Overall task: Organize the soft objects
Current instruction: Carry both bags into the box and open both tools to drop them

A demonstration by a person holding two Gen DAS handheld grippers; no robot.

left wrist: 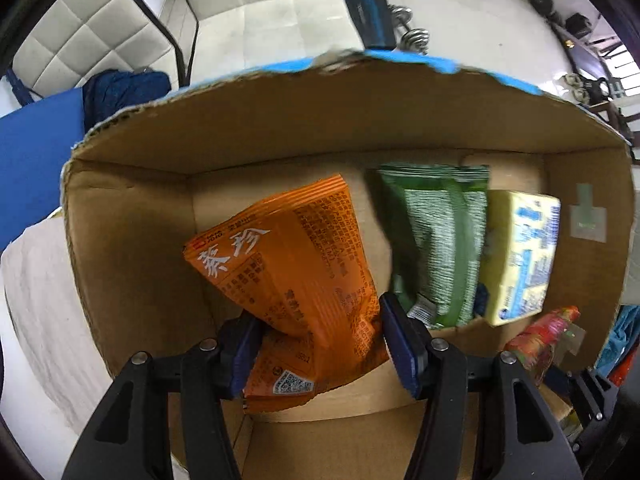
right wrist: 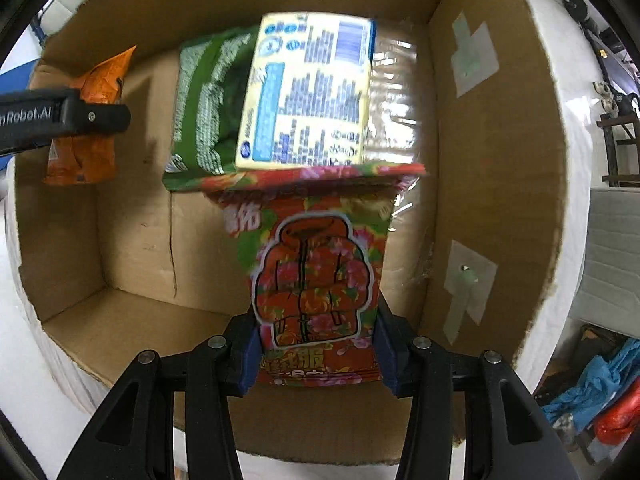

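My left gripper (left wrist: 320,344) is shut on an orange packet (left wrist: 288,256) and holds it over the open cardboard box (left wrist: 280,120). My right gripper (right wrist: 318,354) is shut on a red floral packet (right wrist: 316,276) and holds it inside the same box (right wrist: 496,160). A green packet (left wrist: 436,240) and a yellow tissue pack (left wrist: 520,256) lie on the box floor at the far side. In the right wrist view the green packet (right wrist: 204,108) lies under the yellow pack (right wrist: 308,92), and the left gripper's finger (right wrist: 80,118) with the orange packet (right wrist: 84,156) shows at the left.
The box sits on a white cloth (left wrist: 36,300). A blue mat (left wrist: 36,152) and a white padded chair (left wrist: 92,24) are beyond it. Dumbbells (left wrist: 412,32) lie on the floor. Blue and red items (right wrist: 600,396) lie at the right.
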